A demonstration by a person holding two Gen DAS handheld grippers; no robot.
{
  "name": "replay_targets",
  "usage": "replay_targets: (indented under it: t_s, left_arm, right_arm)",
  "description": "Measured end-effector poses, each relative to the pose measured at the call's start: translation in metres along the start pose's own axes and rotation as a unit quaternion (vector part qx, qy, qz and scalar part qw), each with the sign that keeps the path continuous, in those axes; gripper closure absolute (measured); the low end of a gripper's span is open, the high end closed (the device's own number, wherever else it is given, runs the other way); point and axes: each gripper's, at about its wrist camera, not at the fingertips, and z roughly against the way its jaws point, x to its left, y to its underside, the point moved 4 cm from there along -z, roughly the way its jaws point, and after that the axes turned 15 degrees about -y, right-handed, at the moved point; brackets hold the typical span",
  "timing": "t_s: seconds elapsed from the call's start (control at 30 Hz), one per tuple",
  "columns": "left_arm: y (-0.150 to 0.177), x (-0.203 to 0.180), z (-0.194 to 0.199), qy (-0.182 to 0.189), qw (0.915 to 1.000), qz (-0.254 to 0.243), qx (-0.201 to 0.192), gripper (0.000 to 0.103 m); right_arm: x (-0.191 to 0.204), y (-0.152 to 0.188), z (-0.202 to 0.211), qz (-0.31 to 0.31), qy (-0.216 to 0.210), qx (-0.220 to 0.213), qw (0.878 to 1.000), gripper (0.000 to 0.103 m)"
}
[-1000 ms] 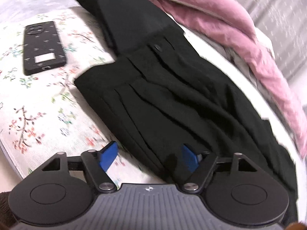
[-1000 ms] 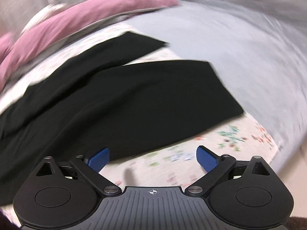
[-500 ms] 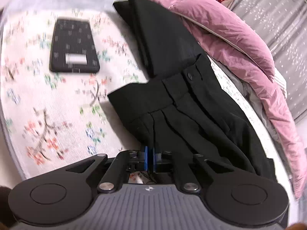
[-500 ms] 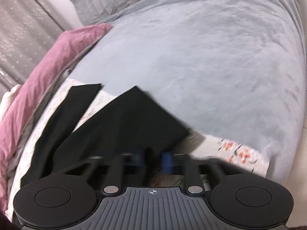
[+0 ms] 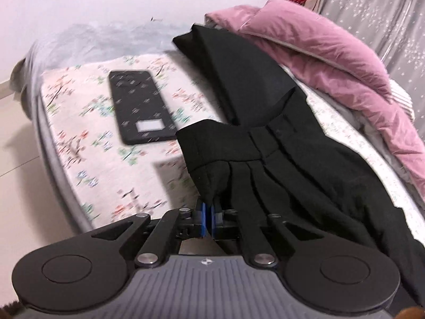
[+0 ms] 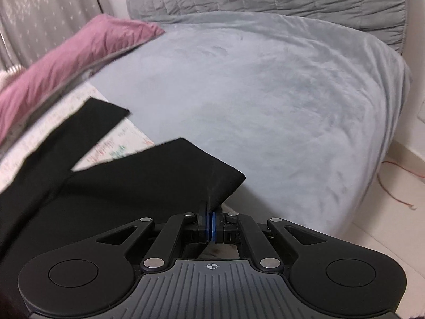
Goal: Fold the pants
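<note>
- The left gripper point(image 5: 208, 219) has its blue pads pressed together on a pinch of the black pants point(image 5: 279, 159), at the pleated fabric just below the waistband.
- From that pinch the cloth rises and spreads away over the floral sheet point(image 5: 87, 133); the waistband (a belt loop shows on it) runs across the middle of the left wrist view, and another fold of the black fabric stretches beyond it toward the wall.
- The right gripper point(image 6: 211, 224) is likewise clamped, its pads holding a corner of the pants at a leg's hem end point(image 6: 223, 186).
- That leg is lifted clear, above the grey blanket point(image 6: 265, 79); the other leg lies flat on the floral sheet to the left.
- A black phone point(image 5: 142, 110) lies on the sheet, just beside the waistband.
- A pink duvet point(image 5: 332, 53) is bunched along the far side of the pants.
</note>
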Motion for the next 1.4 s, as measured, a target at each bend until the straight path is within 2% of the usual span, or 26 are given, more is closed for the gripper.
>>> replay_targets:
  t_s: [0.13,0.2,0.27,0.33,0.37,0.4,0.47,0.53,0.63,0.8,0.9,1.0,1.1,1.2,1.3,1.4]
  left_arm:
    - [0.004,-0.002,-0.009,-0.025,0.9995,-0.012,0.019,0.086]
    - [0.008,-0.011,-0.013,-0.042,0.9983,-0.033,0.025,0.084]
    - [0.009,-0.017,-0.009,-0.057,0.9966,-0.057,0.018,0.073]
    - [0.009,-0.022,0.004,-0.087,0.9936,-0.071,-0.010,0.045]
    - [0.009,-0.024,0.011,-0.094,0.9924,-0.074,-0.030,0.040]
    - [0.009,-0.027,0.020,-0.091,0.9915,-0.077,-0.052,0.035]
    - [0.010,-0.040,0.039,-0.074,0.9893,-0.094,-0.085,0.027]
    - [0.015,-0.058,0.056,-0.049,0.9870,-0.110,-0.106,0.013]
    - [0.028,-0.092,0.077,0.017,0.9824,-0.143,-0.119,0.001]
    - [0.056,-0.150,0.088,0.137,0.9680,-0.194,-0.081,0.000]
    - [0.073,-0.175,0.086,0.174,0.9590,-0.214,-0.067,0.000]
    - [0.084,-0.192,0.083,0.204,0.9511,-0.225,-0.055,0.000]
    - [0.091,-0.202,0.078,0.230,0.9446,-0.230,-0.044,0.000]
    - [0.096,-0.209,0.077,0.244,0.9394,-0.238,-0.035,0.000]
    - [0.106,-0.214,0.078,0.248,0.9364,-0.247,-0.028,0.000]
    - [0.117,-0.221,0.076,0.253,0.9310,-0.262,-0.023,0.000]
  right_arm:
    - [-0.010,0.013,-0.013,-0.003,0.008,0.034,0.999,0.103]
    - [-0.007,0.011,-0.014,0.009,0.014,0.042,0.999,0.102]
    - [-0.006,0.010,-0.016,0.022,0.024,0.055,0.998,0.101]
    - [-0.005,0.007,-0.013,0.033,0.026,0.059,0.997,0.088]
    - [-0.005,0.005,-0.010,0.041,0.036,0.057,0.997,0.074]
    - [-0.005,0.002,-0.004,0.051,0.039,0.046,0.997,0.058]
    - [-0.005,-0.006,0.003,0.057,0.026,0.032,0.998,0.042]
    - [-0.004,-0.015,0.005,0.065,0.016,0.022,0.997,0.042]
    - [0.002,-0.034,0.000,0.075,-0.002,0.006,0.997,0.042]
    - [0.009,-0.059,-0.028,0.066,-0.058,0.014,0.996,0.033]
    - [0.003,-0.072,-0.050,0.045,-0.062,0.025,0.997,0.033]
    - [-0.006,-0.083,-0.063,0.029,-0.096,0.012,0.995,0.033]
    - [0.006,-0.085,-0.063,0.087,-0.133,-0.002,0.987,0.033]
    - [0.031,-0.080,-0.067,0.170,-0.158,0.026,0.972,0.033]
    - [0.049,-0.072,-0.076,0.237,-0.137,0.049,0.960,0.033]
    - [0.058,-0.068,-0.089,0.274,-0.113,0.063,0.953,0.033]
